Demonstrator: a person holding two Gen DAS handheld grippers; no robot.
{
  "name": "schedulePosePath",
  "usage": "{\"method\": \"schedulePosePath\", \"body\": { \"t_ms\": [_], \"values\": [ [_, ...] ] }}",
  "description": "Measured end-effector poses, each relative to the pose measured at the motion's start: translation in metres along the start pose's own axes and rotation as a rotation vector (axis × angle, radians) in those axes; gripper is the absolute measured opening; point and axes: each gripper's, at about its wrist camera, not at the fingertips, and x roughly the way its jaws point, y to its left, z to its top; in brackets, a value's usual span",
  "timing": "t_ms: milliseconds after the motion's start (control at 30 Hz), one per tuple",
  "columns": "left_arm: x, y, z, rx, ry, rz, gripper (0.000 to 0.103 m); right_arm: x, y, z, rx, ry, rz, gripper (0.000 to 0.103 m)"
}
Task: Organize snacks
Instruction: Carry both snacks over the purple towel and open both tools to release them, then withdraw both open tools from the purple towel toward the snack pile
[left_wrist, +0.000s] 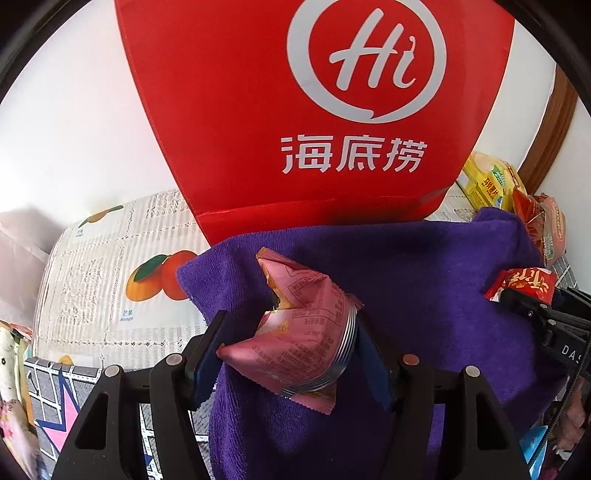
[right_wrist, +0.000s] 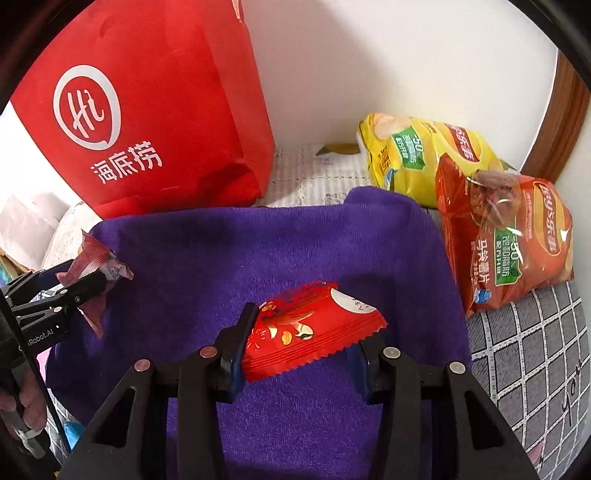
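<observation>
My left gripper (left_wrist: 291, 343) is shut on a pink snack packet (left_wrist: 303, 328) and holds it above the purple towel (left_wrist: 424, 266). It also shows at the left of the right wrist view (right_wrist: 92, 275) with the pink packet (right_wrist: 98, 258). My right gripper (right_wrist: 301, 339) is shut on a red snack packet (right_wrist: 306, 328) over the towel (right_wrist: 258, 251). That red packet shows at the right edge of the left wrist view (left_wrist: 528, 282). A red Haidilao paper bag (left_wrist: 314, 110) stands behind the towel, and it also shows in the right wrist view (right_wrist: 155, 110).
A yellow chip bag (right_wrist: 410, 155) and an orange chip bag (right_wrist: 509, 236) lie to the right of the towel. A fruit-print cloth (left_wrist: 110, 288) covers the surface on the left. A white wall is behind. A checked grey cloth (right_wrist: 535, 350) lies at the right.
</observation>
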Motion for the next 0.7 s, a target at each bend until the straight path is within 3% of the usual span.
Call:
{"method": "schedulePosePath", "body": {
  "t_ms": [133, 300, 500, 700],
  "values": [
    [0.003, -0.007, 0.000, 0.007, 0.005, -0.005, 0.065, 0.005, -0.003, 0.001, 0.008, 0.019, -0.004, 0.047],
    [0.002, -0.015, 0.000, 0.005, 0.014, -0.013, 0.070, 0.000, -0.004, 0.002, -0.010, 0.009, -0.004, 0.077],
    [-0.017, -0.023, -0.003, 0.014, -0.021, -0.022, 0.085, -0.017, -0.005, 0.004, 0.005, -0.015, -0.014, 0.078],
    [-0.042, -0.026, -0.010, 0.021, -0.044, 0.002, 0.086, -0.046, 0.004, 0.000, 0.007, -0.056, -0.062, 0.082]
  ]
}}
